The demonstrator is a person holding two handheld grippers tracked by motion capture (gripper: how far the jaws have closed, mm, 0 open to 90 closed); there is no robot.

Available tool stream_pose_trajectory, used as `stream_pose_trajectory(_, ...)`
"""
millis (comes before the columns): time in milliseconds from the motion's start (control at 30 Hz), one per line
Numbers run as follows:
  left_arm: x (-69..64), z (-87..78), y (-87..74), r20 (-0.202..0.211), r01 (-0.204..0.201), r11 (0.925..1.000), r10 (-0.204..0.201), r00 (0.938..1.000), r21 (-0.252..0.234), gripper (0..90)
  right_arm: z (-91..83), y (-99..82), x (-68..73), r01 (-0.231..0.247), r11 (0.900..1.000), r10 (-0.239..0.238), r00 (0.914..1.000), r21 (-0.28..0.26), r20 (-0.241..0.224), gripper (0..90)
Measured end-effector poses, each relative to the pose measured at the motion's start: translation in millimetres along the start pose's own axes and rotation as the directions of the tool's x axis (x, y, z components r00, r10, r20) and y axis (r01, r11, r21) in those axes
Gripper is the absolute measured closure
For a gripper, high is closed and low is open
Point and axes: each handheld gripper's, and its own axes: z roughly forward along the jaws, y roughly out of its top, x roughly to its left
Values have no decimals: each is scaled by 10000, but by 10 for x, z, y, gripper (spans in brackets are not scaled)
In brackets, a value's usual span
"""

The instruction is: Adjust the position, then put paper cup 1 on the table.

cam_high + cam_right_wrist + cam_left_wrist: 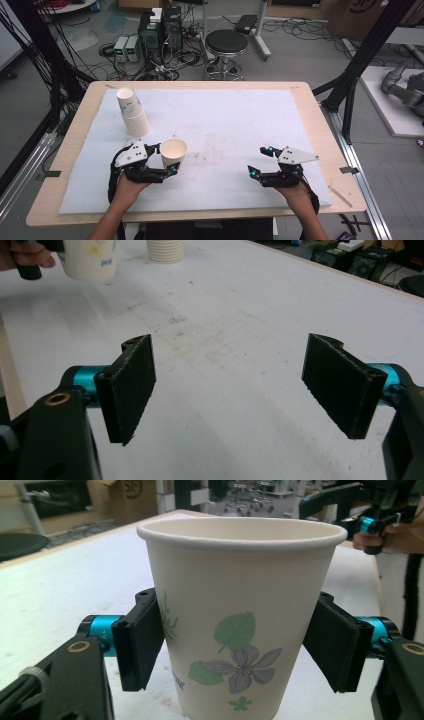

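On the left side of the desk [75, 125], toward the far edge of the white mat [225, 115], a stack of paper cups [132, 112] is standing upright. Just nearer you, your left hand-held gripper [170, 160] is sitting around a single paper cup [173, 152] with a flower print. That cup is standing upright on the mat, close to the stack but apart from it. In the left gripper view the cup [240, 615] is standing between the two black pads; the left pad [142, 640] is lying against the cup wall, while the right pad [332, 645] is standing just off it, so the grip is looking released rather than clenched.

Over on the right, your right hand-held gripper [261, 161] is hovering low over bare mat, well apart from the cup. Its pads [131, 387] are standing wide apart and grasping nothing.
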Motion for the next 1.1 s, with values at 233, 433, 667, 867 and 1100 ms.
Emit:
stream_pose_trajectory(233,14,-61,-11,-414,63,9987,-84,9991,-510,286,-77,-62,-71,-180,9997,188,9985,-164,509,221)
stream_pose_trajectory(433,48,-76,-38,-504,226,9979,-258,9984,-615,286,-90,-88,-102,-379,9990,394,9971,-243,652,221)
stream_pose_trajectory(667,78,-123,-52,-745,281,9974,-331,9967,-667,285,-58,-78,-89,-325,9992,339,9975,-224,622,221)
stream_pose_trajectory(867,89,-105,-54,-823,269,9975,-323,9961,-659,284,-85,-85,-79,-321,9991,340,9971,-291,679,222)
stream_pose_trajectory(1100,108,-100,-69,-869,364,9968,-426,9953,-718,283,-88,-97,-81,-372,9989,392,9962,-270,781,221)
